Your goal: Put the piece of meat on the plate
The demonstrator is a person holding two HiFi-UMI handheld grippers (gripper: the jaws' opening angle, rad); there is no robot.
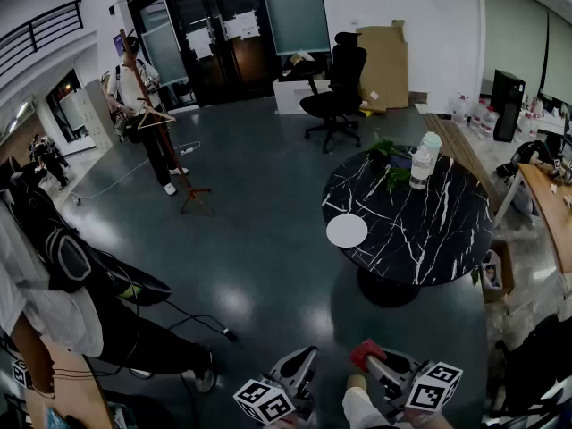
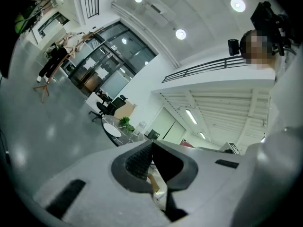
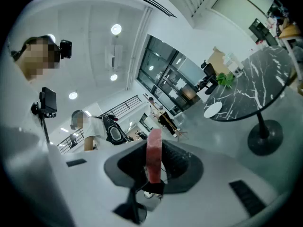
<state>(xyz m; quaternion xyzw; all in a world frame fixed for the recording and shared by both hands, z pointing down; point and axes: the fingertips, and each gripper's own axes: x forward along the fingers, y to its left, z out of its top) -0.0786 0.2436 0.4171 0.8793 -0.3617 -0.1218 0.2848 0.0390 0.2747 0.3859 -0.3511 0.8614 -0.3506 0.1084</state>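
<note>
Head view: right gripper carries the meat low by the person's body; plate sits bare on the table, well apart from it. Left gripper view: left gripper jaws pressed together, nothing between. Right gripper view: jaws clamped on the meat, plate far ahead. Pickup looks done; the carry over and the release are left.

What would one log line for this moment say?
right gripper: shut on meat | left gripper: shut, empty | plate: bare, on table
</note>
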